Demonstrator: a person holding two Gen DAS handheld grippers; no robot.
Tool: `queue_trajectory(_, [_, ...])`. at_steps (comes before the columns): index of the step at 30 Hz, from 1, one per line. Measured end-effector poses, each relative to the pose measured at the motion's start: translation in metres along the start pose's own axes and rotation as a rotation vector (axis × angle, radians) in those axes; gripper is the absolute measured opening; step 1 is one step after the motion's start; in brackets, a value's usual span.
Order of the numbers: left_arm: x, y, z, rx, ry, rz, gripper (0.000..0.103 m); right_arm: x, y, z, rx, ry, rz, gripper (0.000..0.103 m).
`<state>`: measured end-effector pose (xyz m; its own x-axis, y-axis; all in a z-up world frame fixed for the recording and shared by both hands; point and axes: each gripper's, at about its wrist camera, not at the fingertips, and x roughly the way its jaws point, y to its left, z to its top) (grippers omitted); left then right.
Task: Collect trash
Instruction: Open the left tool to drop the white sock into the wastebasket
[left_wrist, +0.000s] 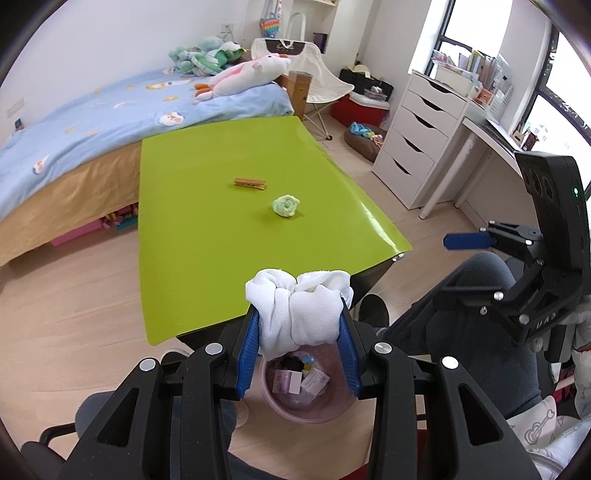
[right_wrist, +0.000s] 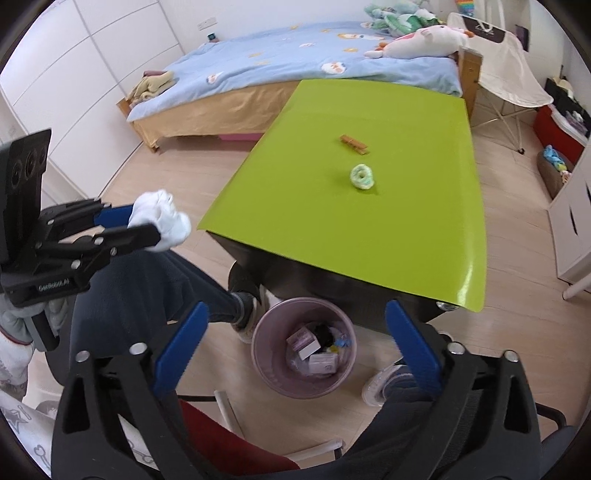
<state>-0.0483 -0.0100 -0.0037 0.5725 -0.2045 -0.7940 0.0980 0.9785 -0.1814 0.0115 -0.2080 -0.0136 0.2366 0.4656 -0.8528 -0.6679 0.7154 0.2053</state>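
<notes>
Left wrist: left hand-held gripper (left_wrist: 299, 325) clamps one white cloth wad (left_wrist: 299, 310); two items remain on table (left_wrist: 192, 229).

Bed (left_wrist: 74, 122): blue cover, plush toys (left_wrist: 243, 70) on it
Drawer unit (left_wrist: 421, 136): white
Folding chair (left_wrist: 325, 85): cream

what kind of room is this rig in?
Looks like a child's bedroom at home. A bed with a blue cartoon-print cover carries plush toys, and a white drawer unit stands beside a desk under the window. The work surface is a low green table.
</notes>
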Motion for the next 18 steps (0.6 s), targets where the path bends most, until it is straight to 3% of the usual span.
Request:
queue_trajectory(12, [0.005,-0.018,-0.001,0.056,0.027,-0.040,0.040,-0.015,-0.018,-0.006,0.051,-0.030,-0.039,0.099])
queue_trajectory(18, [0.010,-0.026,-0.003,0.076,0.044,-0.080,0.052,-0.023,-0.024,-0.007,0.075,-0.051,-0.043,0.099])
